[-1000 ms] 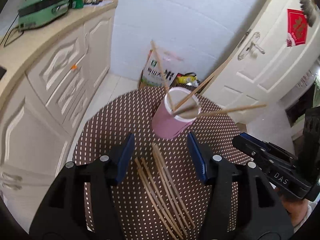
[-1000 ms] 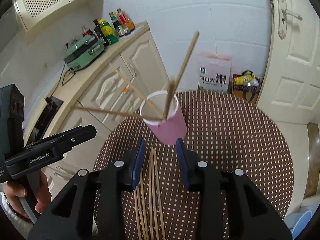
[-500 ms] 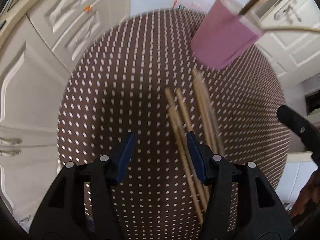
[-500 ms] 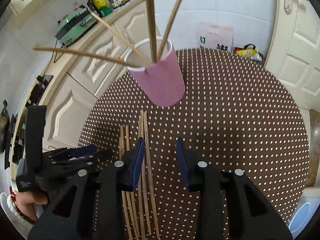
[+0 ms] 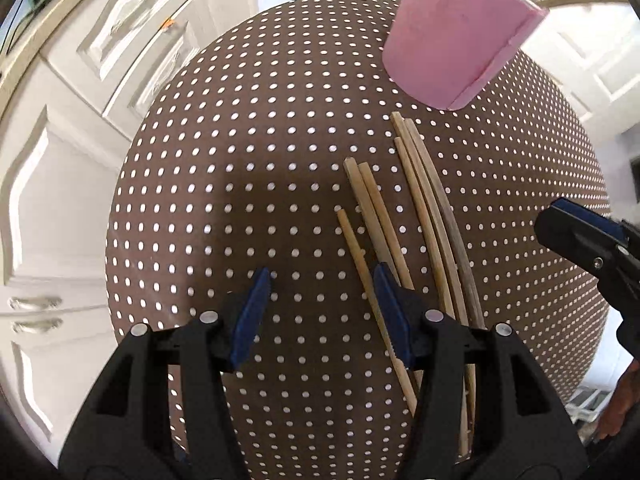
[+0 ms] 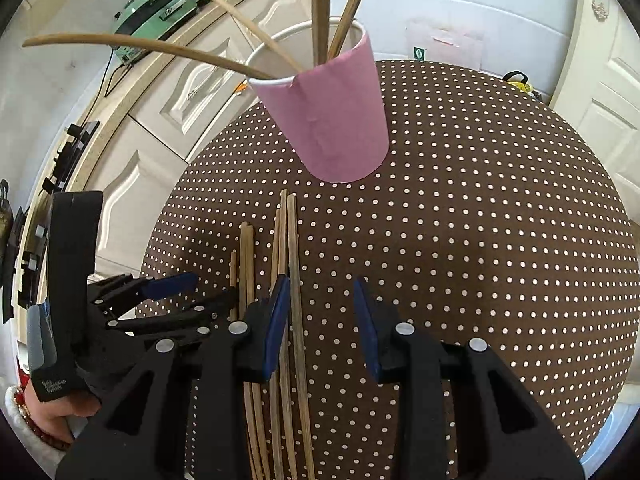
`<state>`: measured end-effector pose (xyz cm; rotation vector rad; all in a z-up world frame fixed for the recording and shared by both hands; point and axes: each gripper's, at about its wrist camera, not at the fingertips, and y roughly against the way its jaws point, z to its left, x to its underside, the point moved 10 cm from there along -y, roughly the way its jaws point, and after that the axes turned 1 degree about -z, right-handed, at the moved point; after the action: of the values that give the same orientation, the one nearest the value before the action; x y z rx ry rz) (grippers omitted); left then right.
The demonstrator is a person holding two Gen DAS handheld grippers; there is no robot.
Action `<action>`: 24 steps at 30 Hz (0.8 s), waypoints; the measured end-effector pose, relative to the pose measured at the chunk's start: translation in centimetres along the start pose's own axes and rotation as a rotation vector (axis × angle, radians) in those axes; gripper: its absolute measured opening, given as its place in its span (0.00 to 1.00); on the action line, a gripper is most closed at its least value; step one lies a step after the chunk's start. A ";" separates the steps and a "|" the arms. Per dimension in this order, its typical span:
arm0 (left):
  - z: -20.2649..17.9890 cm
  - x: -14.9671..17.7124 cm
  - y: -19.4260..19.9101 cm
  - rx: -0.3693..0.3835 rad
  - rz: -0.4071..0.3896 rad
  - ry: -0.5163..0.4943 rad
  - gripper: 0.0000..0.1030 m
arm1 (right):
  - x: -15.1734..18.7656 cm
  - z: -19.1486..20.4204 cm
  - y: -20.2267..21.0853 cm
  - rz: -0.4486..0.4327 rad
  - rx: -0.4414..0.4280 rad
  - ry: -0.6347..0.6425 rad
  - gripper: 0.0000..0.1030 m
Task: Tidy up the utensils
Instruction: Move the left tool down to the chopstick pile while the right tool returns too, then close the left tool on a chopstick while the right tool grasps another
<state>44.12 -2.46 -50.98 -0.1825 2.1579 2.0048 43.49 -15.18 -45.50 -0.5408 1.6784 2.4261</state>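
Right now both grippers point steeply down over the round table with its brown, white-dotted cloth. Six loose wooden chopsticks lie flat on the cloth, side by side in two rough clusters, their far ends just short of the pink paper cup. That cup stands upright beyond them, and four more chopsticks lean out of it in different directions.

Left gripper: jaws moderately wide, nothing between the blue pads, only dotted cloth. Its right-hand finger sits over the nearest chopstick of the left cluster, though whether it touches the stick is hard to judge from this angle.

Right gripper: jaws narrower but apart, and the darkest, rightmost chopstick runs up through the gap close to the left pad, not pinched. The other sticks pass under or beside that left finger.

From the right wrist view, the left gripper shows low on the left side, with a hand and a white cuff behind it; white cabinets stand beyond the table
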 end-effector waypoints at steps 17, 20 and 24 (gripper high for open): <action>2.4 -0.4 -0.3 -0.004 -0.018 0.063 0.13 | -0.5 2.1 -5.6 0.149 0.028 0.123 0.21; 2.6 -0.5 -0.3 0.003 -0.017 0.069 0.13 | -0.7 2.5 -6.5 0.168 0.046 0.142 0.19; 2.7 -0.9 -0.4 0.018 -0.008 0.089 0.10 | -1.6 3.1 -7.4 0.180 0.050 0.144 0.14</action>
<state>45.20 0.13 -51.39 -0.2817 2.2233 2.0089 46.68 -9.51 -50.37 -0.5942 1.9171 2.5127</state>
